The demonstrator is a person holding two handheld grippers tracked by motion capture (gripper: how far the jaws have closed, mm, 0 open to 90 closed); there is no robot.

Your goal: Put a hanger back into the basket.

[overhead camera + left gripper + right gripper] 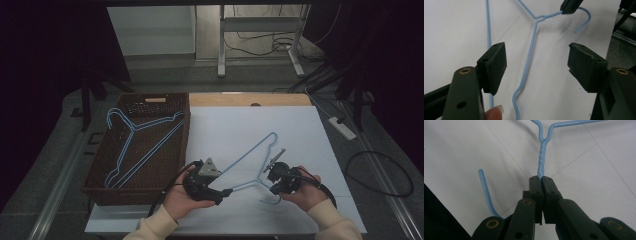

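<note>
Blue hanger [250,162] flat on white bench [300,130], right of basket [102,165]. Right tongs [541,178] clenched on twisted neck. Left tongs [537,62] released, straddling shoulder wire; centre wire between pads, then close squarely before lifting.

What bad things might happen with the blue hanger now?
1. The right gripper pinches only the thin twisted neck of the blue hanger, so the hanger may swing or slip if lifted.
2. The left gripper is open around one wire arm; closing off-centre might miss it.
3. The hook might catch on the wicker basket, where another hanger lies.
</note>
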